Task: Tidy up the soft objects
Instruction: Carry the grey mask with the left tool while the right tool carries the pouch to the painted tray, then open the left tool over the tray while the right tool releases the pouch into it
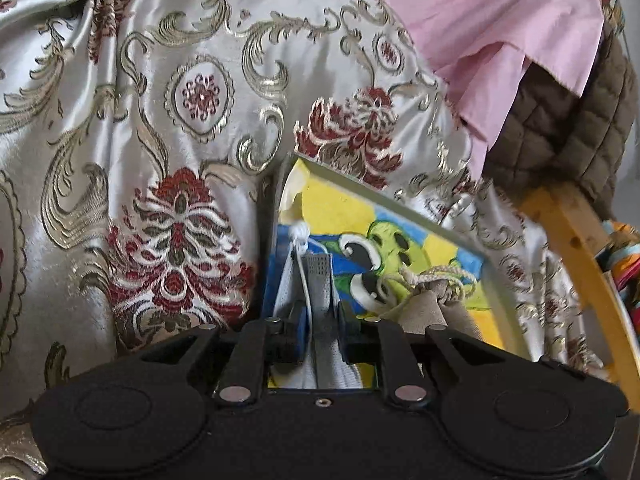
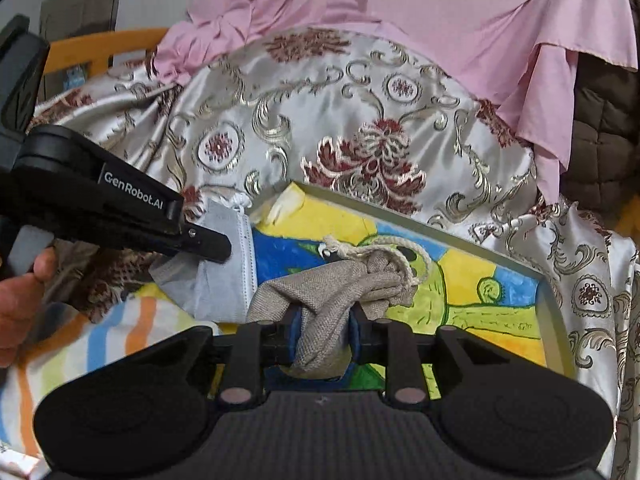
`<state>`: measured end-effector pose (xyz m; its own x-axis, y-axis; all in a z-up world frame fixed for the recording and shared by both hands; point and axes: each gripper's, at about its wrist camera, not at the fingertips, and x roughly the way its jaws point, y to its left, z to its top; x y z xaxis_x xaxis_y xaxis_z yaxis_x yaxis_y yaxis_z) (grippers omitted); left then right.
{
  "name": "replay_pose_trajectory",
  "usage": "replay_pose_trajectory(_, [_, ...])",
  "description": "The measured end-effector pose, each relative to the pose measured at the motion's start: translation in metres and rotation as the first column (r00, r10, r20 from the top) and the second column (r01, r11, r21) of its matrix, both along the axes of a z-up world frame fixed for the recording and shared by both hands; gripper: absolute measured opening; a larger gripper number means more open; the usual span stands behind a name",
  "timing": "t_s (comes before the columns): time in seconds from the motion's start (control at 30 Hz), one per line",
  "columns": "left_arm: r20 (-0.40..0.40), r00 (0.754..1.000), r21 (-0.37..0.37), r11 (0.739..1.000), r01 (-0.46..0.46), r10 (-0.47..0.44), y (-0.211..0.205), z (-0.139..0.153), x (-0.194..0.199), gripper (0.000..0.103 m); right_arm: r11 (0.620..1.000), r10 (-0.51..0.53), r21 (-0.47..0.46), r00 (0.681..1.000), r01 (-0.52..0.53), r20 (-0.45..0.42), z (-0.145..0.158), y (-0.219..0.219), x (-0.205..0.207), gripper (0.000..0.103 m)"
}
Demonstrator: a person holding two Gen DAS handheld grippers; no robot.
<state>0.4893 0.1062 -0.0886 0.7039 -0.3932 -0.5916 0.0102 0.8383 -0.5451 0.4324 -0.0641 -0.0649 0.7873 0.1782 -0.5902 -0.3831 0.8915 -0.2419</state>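
Note:
My left gripper (image 1: 318,320) is shut on a grey and white face mask (image 1: 316,280) with a white ear loop, held over the painted tray (image 1: 440,240). In the right wrist view the left gripper (image 2: 216,246) pinches the mask (image 2: 224,280) at the tray's left end. My right gripper (image 2: 326,336) is shut on a beige drawstring pouch (image 2: 332,284) above the tray (image 2: 554,300). The pouch also shows in the left wrist view (image 1: 424,304) with its cord knot.
The tray lies on a silver brocade cloth (image 1: 160,120) with red flowers. A pink cloth (image 2: 440,20) and a brown quilted cushion (image 1: 580,120) lie behind. A yellow wooden chair arm (image 1: 584,248) is at right. A striped towel (image 2: 100,340) is at lower left.

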Motion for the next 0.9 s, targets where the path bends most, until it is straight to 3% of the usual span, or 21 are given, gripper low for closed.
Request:
replay_pose_trajectory(0.17, [0.003,1.0,0.067,0.998,0.007,-0.007,-0.009,0.0,-0.003,0.024,1.0,-0.014,-0.007,0.999,0.014,-0.04,-0.009,0.001,0.006,0.034])
replay_pose_trajectory(0.33, [0.017,1.0,0.072,0.997,-0.007,0.006,-0.01,0.007,-0.01,0.044,1.0,-0.003,-0.005,0.999,0.003,-0.052,-0.01,-0.001,0.004,0.049])
replay_pose_trajectory(0.5, [0.051,0.999,0.104,0.995,-0.008,0.003,-0.018,0.023,-0.026,0.072,1.0,-0.002,0.025,0.999,0.003,-0.039,0.001,-0.008,-0.006,0.065])
replay_pose_trajectory(0.7, [0.14,0.989,0.145,0.987,-0.062,0.042,-0.018,0.057,-0.061,0.085,0.998,-0.023,0.051,1.0,0.023,0.004,0.025,-0.024,-0.028,0.082])
replay_pose_trajectory(0.9, [0.225,0.974,0.206,0.975,-0.086,0.039,-0.026,0.098,-0.112,0.086,0.988,-0.054,0.151,0.995,0.041,0.084,0.063,-0.054,-0.068,0.093])
